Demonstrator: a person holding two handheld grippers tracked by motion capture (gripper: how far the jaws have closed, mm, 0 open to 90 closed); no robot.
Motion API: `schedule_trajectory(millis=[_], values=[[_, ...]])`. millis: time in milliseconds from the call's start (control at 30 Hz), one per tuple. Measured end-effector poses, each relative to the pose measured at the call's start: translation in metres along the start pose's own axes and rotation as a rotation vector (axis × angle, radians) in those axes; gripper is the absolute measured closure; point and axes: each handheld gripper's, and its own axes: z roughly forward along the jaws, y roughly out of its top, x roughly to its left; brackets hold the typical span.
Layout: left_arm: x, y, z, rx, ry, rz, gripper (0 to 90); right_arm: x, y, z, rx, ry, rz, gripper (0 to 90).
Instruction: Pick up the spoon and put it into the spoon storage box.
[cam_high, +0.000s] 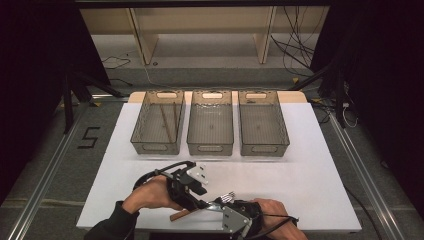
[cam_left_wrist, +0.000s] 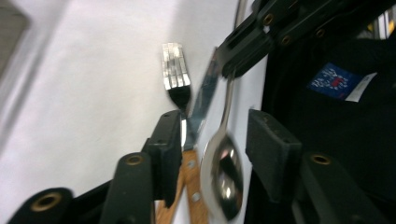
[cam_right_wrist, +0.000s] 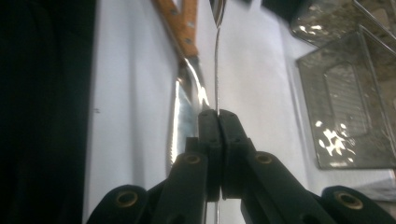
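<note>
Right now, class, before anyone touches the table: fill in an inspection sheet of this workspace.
Surface: white table top, bare apart from the items below.
Job's things: steel spoon, wooden-handled knife and steel fork bunched together; three wire mesh baskets in a row, the left one holding thin brown sticks.
Clutter: nothing seen.
Grippers: right hand-held gripper shut on the spoon's handle; left hand-held gripper open, with the spoon and knife between its jaws.
Cables: black gripper cable; loose floor cables.
Surroundings: wooden shelf frame, floor mark "5".
</note>
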Motion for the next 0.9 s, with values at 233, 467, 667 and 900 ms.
schedule_trajectory(millis=[233,467,667,900], values=[[0.013,-0.014,-0.020,-0.085,0.049,-0.077,34.2,-0.015,-0.012,-0.007,-0.004,-0.055,0.151,89.7],[0.027,-0.029,-0.023,-0.163,0.093,-0.147,28.0,-0.037,-0.027,-0.016,-0.009,-0.110,0.295,89.7],[0.031,-0.040,-0.014,-0.189,0.137,-0.184,25.0,-0.061,-0.037,-0.020,-0.042,-0.117,0.475,89.7],[0.030,-0.046,-0.004,-0.228,0.168,-0.217,20.8,-0.099,-0.037,-0.017,-0.147,-0.080,0.707,89.6]])
